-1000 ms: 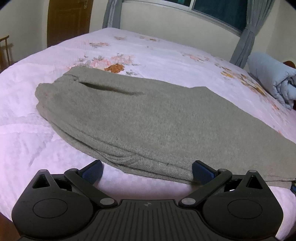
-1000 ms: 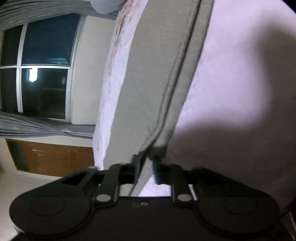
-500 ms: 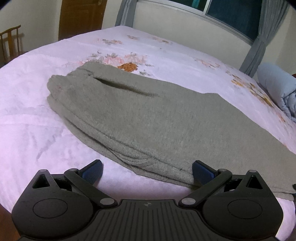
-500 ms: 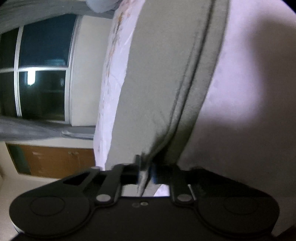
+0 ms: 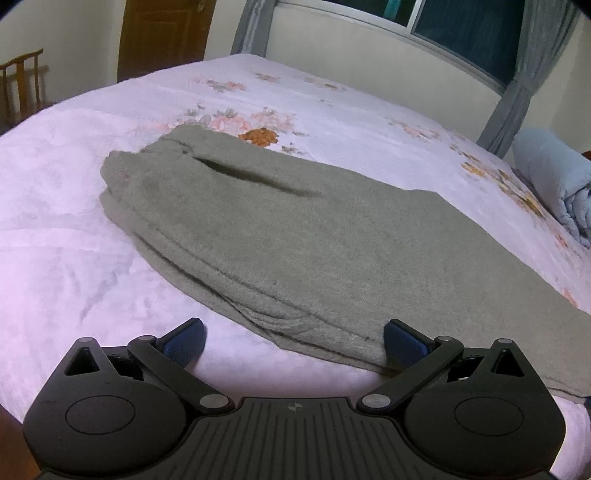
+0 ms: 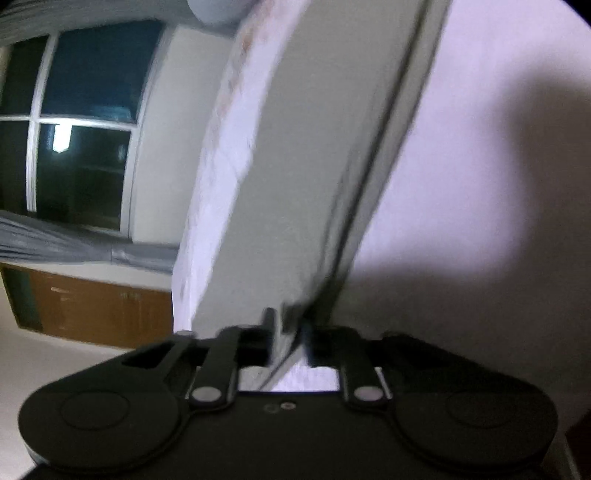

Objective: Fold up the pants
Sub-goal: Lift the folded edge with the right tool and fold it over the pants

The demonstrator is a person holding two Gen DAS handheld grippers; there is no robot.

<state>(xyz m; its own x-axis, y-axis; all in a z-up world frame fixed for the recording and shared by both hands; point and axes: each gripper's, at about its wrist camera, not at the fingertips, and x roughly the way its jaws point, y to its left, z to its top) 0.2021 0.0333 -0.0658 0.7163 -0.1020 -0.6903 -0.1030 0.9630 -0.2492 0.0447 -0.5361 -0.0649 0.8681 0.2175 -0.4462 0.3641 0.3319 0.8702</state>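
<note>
Grey fleece pants lie folded lengthwise on a bed with a pale floral cover, their layered edge running across in front of the left gripper. That gripper's jaws stand wide apart: its left blue pad rests over bare bedcover clear of the cloth, while the right pad sits at the near hem of the pants; whether it touches the fabric is not clear. Nothing is pinched between them.

In the right wrist view, turned on its side and blurred, the right gripper has the end of the pants between its narrowly spaced jaws, which have just been opening after a tight close. The cloth stretches away from the jaws along the bed as a long grey band, and the fingertips appear to press on its edge.

Beyond the left jaws, a rolled pale-blue quilt lies at the far right of the bed, below a dark window with grey curtains.
</note>
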